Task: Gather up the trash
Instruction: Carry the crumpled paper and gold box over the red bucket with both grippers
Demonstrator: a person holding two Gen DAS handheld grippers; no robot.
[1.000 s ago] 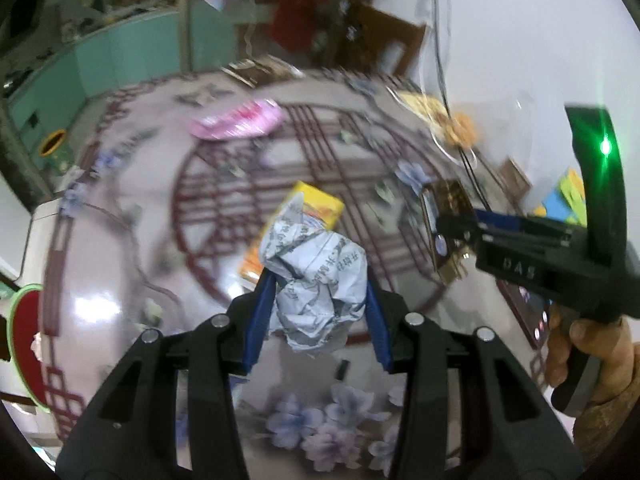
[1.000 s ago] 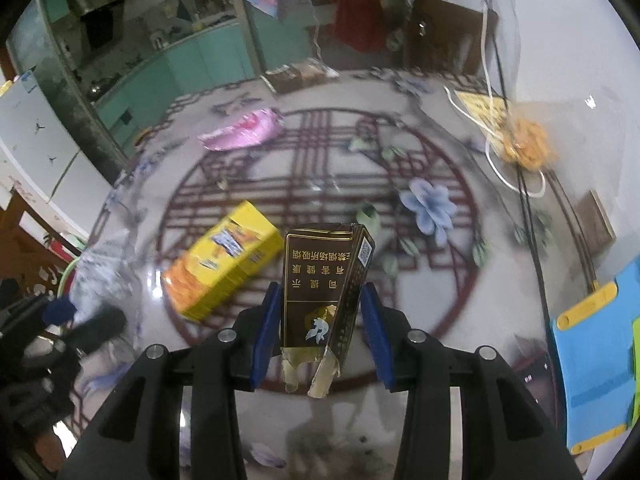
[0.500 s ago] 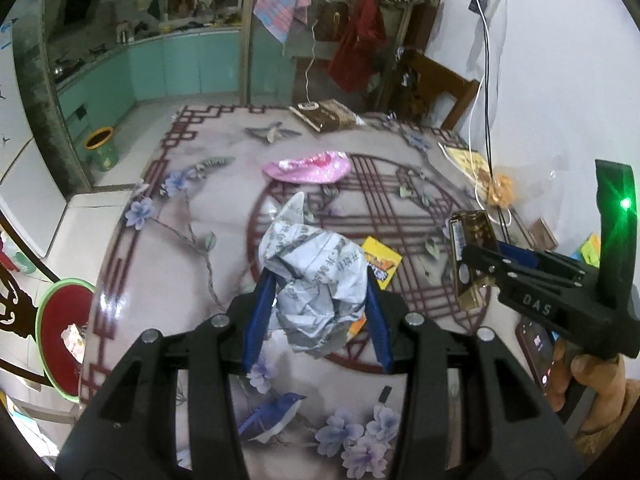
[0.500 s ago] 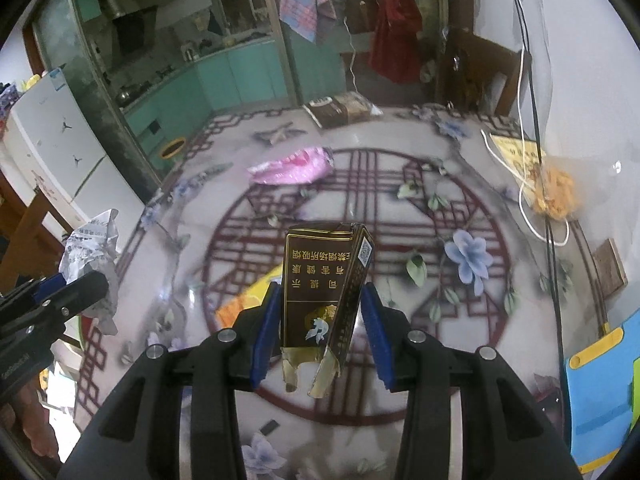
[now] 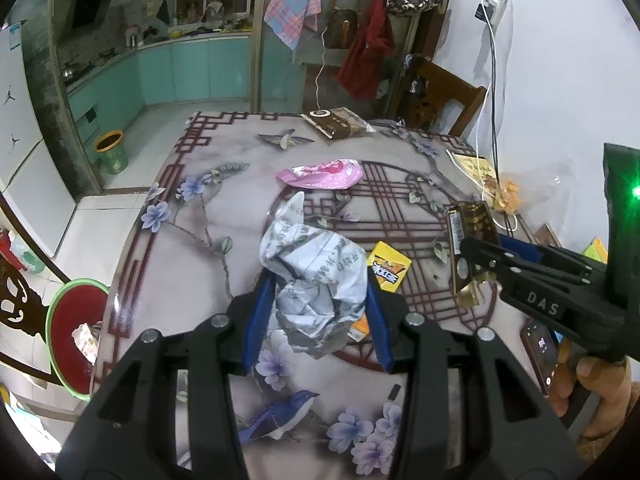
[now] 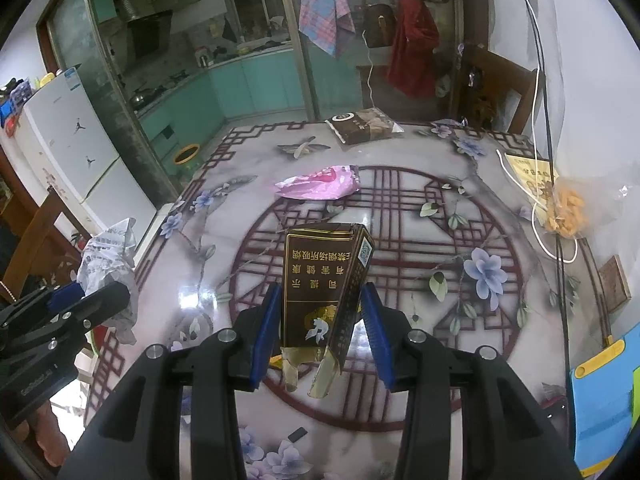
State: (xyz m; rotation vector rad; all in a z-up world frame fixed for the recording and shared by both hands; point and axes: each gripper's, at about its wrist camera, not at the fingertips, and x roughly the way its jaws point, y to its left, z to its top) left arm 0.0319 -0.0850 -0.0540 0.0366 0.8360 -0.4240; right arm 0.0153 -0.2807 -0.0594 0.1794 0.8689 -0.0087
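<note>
A dining table (image 5: 188, 264) with a glossy flower-and-lattice top fills the middle of a cluttered room, a teal kitchen behind glass at twelve o'clock and a white wall with hanging cables at three.

The left claw (image 5: 316, 312) is clamped on a crumpled ball of printed paper (image 5: 316, 276), held clear above the table. The right claw (image 6: 320, 332) is clamped on a flattened dark brown cigarette pack (image 6: 324, 288), also lifted off the surface; from the left camera that pack (image 5: 468, 248) hangs at about three o'clock of the paper ball, near it but apart.

I judge the pick-up step done for these two pieces, and the carry to a bin is what is in hand. A red bin with a green rim (image 5: 76, 336) sits low beyond the table's left edge, at about eight o'clock from the paper; it seems the likeliest drop. The next move calls for swinging both claws over that edge without knocking each other, then letting go above the opening.

Still on the table: a yellow packet (image 5: 388, 266) just beyond the paper ball at two o'clock, and a pink wrapper (image 5: 324, 174) farther off at twelve. A brown bag (image 5: 336, 122) lies at the far edge, and cables and an orange snack bag (image 6: 564, 208) crowd the wall side. The left side is the open way out.
</note>
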